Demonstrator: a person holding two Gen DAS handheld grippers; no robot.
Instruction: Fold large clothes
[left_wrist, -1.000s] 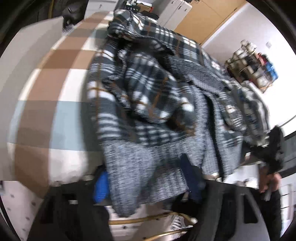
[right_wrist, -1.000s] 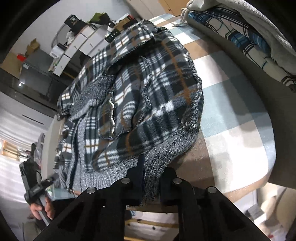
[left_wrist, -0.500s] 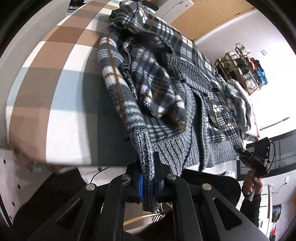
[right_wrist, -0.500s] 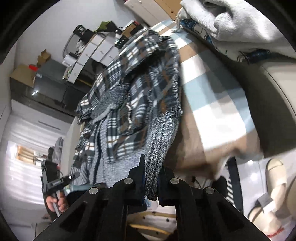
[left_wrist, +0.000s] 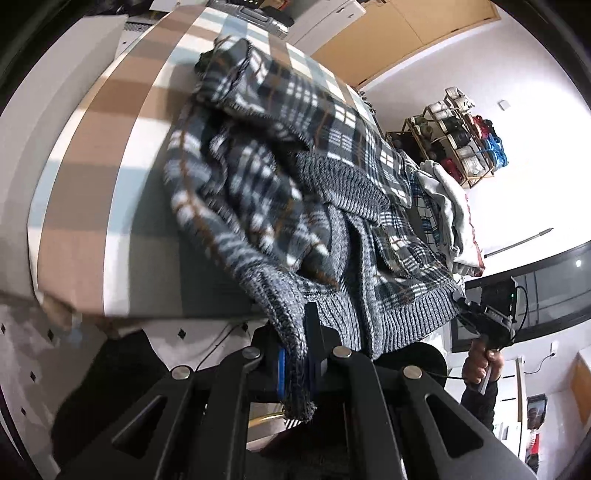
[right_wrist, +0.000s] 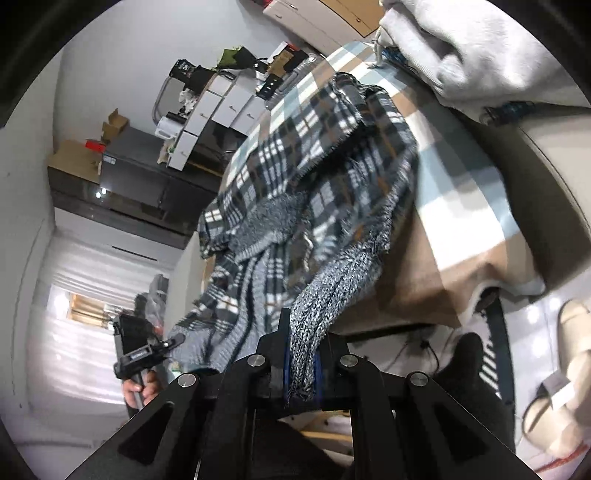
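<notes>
At the near edge of the checked bed (left_wrist: 92, 192), I have the plaid jacket (left_wrist: 258, 192) by its grey ribbed hem, the rest of it heaped loosely on the cover. My left gripper (left_wrist: 295, 354) is clenched on one corner of that knit band, and my right gripper (right_wrist: 303, 354) is clamped on the other corner. I judge this the opening step: taking both hem corners to spread the garment. Next I should draw the corners apart and raise them evenly, so the bunched body and sleeves shake flat before any fold.
</notes>
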